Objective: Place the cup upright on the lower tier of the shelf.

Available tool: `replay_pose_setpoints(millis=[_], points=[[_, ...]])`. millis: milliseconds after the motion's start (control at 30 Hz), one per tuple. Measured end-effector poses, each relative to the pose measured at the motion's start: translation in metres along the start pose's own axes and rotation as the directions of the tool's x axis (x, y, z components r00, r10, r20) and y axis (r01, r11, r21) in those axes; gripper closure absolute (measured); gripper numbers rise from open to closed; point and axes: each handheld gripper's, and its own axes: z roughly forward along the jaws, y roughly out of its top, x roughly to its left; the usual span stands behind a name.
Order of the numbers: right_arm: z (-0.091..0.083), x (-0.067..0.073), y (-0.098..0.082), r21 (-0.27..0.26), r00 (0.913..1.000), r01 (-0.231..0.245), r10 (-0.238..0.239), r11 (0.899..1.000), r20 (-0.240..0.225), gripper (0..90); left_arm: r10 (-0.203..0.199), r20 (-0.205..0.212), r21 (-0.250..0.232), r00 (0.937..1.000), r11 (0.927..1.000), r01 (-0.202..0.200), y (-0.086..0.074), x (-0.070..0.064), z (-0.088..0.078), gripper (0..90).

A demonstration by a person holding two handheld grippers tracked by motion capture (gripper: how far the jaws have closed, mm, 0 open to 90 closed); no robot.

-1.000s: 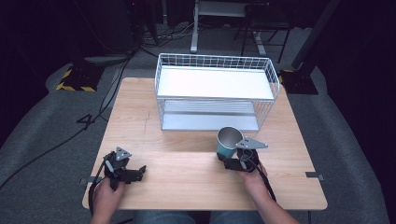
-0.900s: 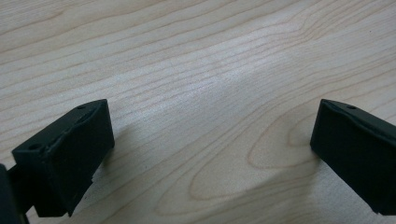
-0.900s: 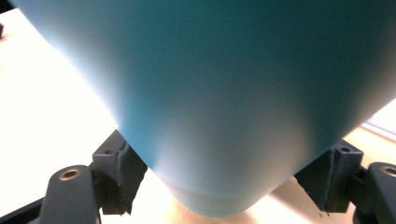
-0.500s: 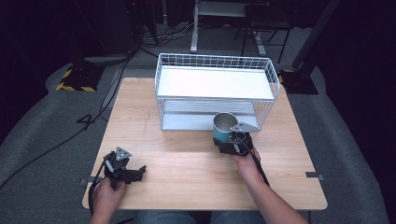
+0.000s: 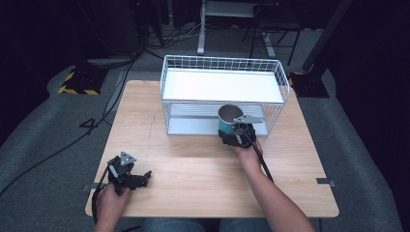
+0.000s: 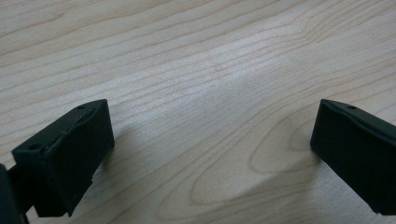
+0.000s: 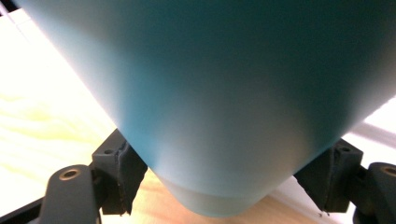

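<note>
Wooden table (image 5: 193,164), white wire rack (image 5: 222,92) at rear.
Right gripper (image 5: 235,135) clamps teal cup (image 5: 227,121) before rack; left gripper (image 5: 138,179) rests with jaws apart, holding nothing.

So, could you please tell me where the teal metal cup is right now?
In the high view, the teal metal cup is clamped in the right gripper, right of the table's centre, at the front of the white wire rack, near its lower shelf.

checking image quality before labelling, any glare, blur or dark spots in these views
Right gripper view: the teal cup is soft and out of focus, the background blown out white. Left gripper view: sharp wood grain, soft jaw shadows on the wooden table. High view: table evenly lit, surroundings nearly black.
</note>
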Motion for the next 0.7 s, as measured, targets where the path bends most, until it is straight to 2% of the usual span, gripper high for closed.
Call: replay_pose_setpoints(millis=[233,367,500,700], points=[[0.014,0.001,0.009,-0.013,0.9995,-0.001,0.002,1.000,0.030,25.3,-0.003,-0.001,-0.001,1.0000,1.0000,0.003,0.000,0.000,0.000,0.0],[0.024,0.001,0.014,-0.023,0.9984,0.013,-0.012,1.000,0.055,25.3,0.000,0.000,0.000,1.0000,1.0000,0.000,0.000,0.000,0.000,0.0],[0.034,-0.001,0.018,-0.040,0.9980,-0.008,0.010,0.999,0.062,25.3,0.001,0.000,0.000,1.0000,1.0000,-0.001,0.000,0.000,0.000,0.0],[0.049,-0.002,0.026,-0.054,0.9953,0.014,-0.009,0.998,0.096,25.2,0.000,0.000,0.000,1.0000,1.0000,0.000,0.000,0.000,0.000,0.0]])
